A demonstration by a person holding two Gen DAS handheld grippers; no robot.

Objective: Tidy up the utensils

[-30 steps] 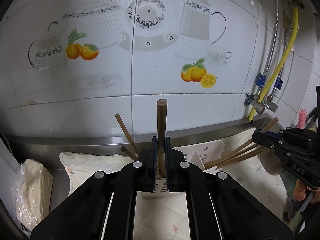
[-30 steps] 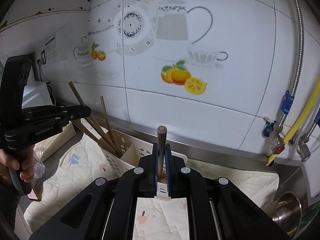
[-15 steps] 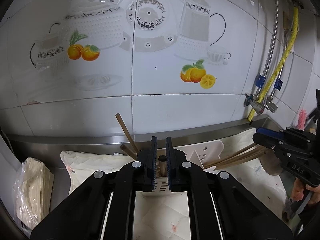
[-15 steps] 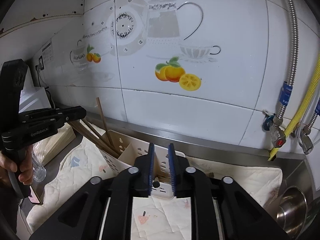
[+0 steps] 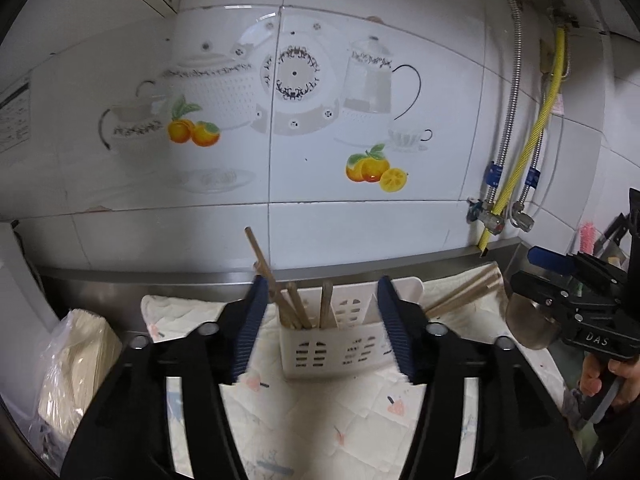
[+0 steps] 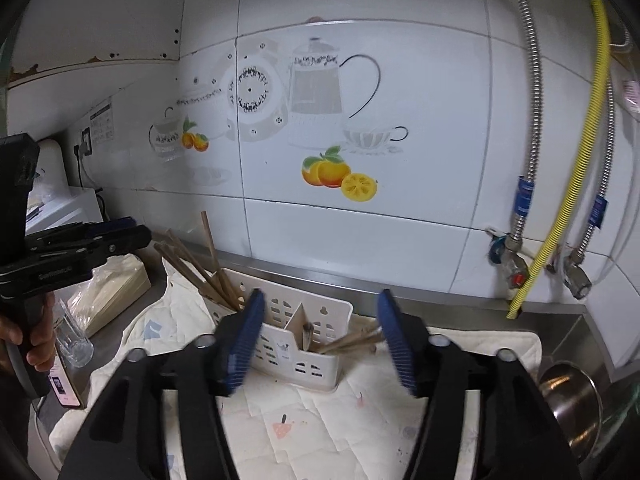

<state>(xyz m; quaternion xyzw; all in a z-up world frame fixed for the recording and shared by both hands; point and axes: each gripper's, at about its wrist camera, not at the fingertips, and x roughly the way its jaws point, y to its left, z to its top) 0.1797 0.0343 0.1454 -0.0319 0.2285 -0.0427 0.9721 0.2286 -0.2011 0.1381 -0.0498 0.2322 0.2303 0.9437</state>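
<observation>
A white slotted utensil holder (image 5: 332, 354) (image 6: 304, 364) stands on a quilted cloth by the tiled wall. Wooden chopsticks (image 5: 294, 306) (image 6: 200, 270) stand in its left compartment. More chopsticks (image 5: 460, 294) (image 6: 348, 340) lean to the right out of its right compartment. My left gripper (image 5: 321, 292) sits back from the holder with its jaws opening and nothing between its pads. My right gripper (image 6: 320, 304) does the same on its side, jaws opening and holding nothing. Each gripper also shows in the other's view: the right gripper (image 5: 534, 266) and the left gripper (image 6: 120, 236).
The cloth (image 5: 320, 420) covers a steel counter. A bagged packet (image 5: 76, 360) and a drinking glass (image 6: 74, 342) stand at the left, with a phone (image 6: 62, 386) below them. A steel pot (image 6: 568, 404) sits at the right under a yellow hose (image 6: 560, 184) and valves.
Both grippers were shut on an upright chopstick a second ago. They have let go, the chopsticks have dropped into the holder, and both grippers have opened and drawn back.
</observation>
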